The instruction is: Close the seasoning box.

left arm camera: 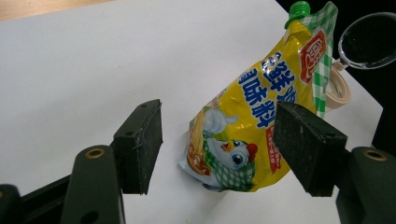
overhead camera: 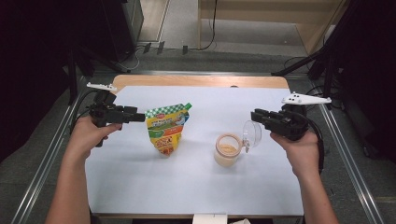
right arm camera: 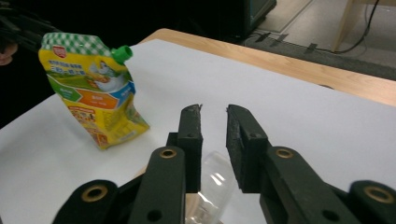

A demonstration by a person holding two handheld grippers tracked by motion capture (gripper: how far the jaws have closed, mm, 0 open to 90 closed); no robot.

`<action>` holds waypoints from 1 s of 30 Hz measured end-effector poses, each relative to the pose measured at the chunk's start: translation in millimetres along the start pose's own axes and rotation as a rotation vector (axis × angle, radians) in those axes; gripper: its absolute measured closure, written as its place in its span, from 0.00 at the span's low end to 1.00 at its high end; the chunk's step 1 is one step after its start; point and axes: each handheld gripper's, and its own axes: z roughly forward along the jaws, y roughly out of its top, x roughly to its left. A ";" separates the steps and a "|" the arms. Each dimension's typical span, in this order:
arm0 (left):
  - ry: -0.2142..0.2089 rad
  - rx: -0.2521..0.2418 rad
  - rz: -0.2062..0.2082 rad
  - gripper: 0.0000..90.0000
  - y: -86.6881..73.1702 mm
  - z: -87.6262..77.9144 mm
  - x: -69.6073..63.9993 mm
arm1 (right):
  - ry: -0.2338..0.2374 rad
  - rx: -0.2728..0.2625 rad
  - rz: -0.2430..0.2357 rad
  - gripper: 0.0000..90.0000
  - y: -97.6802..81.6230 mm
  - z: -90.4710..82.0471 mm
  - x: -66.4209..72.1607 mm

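A yellow stand-up pouch (overhead camera: 167,128) with a green cap (left arm camera: 298,9) and green checked top stands upright on the white table sheet (overhead camera: 196,186). My left gripper (overhead camera: 138,116) hovers at its upper left corner, open wide, and the pouch (left arm camera: 243,121) lies just beyond its pads (left arm camera: 140,144). To the right stands a small clear jar (overhead camera: 227,149) of beige contents, its clear flip lid (overhead camera: 252,133) swung open. My right gripper (overhead camera: 256,115) is just above that lid, jaws a narrow gap apart with nothing between them. The lid (right arm camera: 215,182) shows below its jaws, and the pouch (right arm camera: 93,88) is farther off.
The sheet lies on a wooden tabletop (overhead camera: 201,80) whose far edge shows. Metal frame rails (overhead camera: 348,154) run along both sides. Dark stands and cables (overhead camera: 327,56) crowd the floor behind the table.
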 end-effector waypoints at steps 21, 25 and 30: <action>0.003 -0.010 0.000 0.38 0.0 -1.0 0.9 | -0.046 0.109 0.054 1.00 -26.5 20.7 -29.6; 0.003 -0.005 0.000 0.38 0.0 0.4 1.6 | -0.033 0.116 0.051 1.00 -26.6 23.9 -27.9; 0.000 -0.003 -0.001 0.38 0.1 2.7 3.1 | -0.010 0.119 0.062 1.00 -27.6 27.8 -27.1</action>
